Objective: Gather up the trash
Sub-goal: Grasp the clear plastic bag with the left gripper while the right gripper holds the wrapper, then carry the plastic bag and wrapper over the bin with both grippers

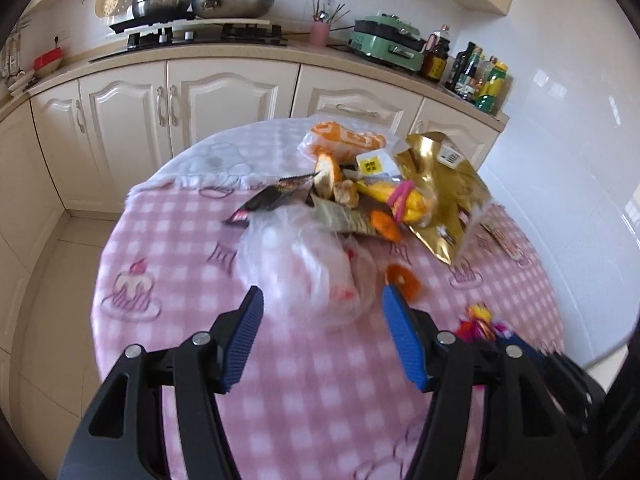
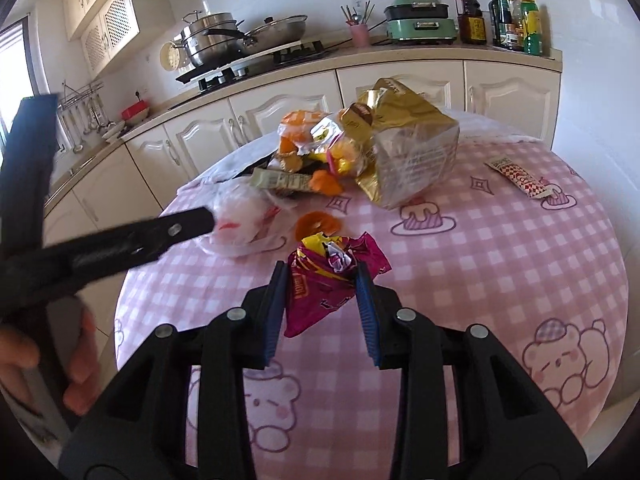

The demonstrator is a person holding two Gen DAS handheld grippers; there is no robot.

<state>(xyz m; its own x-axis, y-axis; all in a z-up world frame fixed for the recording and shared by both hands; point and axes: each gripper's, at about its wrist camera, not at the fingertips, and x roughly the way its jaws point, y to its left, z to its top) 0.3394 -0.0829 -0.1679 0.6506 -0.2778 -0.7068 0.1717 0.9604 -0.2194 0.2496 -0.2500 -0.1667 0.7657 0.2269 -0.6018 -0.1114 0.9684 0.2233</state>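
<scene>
— What has the right gripper (image 2: 322, 280) got?

— A crumpled magenta wrapper (image 2: 320, 284), pinched between its blue pads (image 2: 366, 312) above the pink checked tablecloth (image 2: 460, 280).

— And the left gripper (image 1: 322, 302)?

— Spread wide, nothing in it. It hangs just short of a clear plastic bag (image 1: 308, 264) lying on the cloth, with an orange peel (image 1: 404, 278) just beside its right finger.

— The rest of the trash?

— Heaped further back on the table: a gold foil bag (image 1: 440, 196), an orange-and-white packet (image 1: 344, 140), a dark wrapper (image 1: 272, 198). A red-checked sachet (image 2: 520, 178) lies well apart, near the right edge.
</scene>
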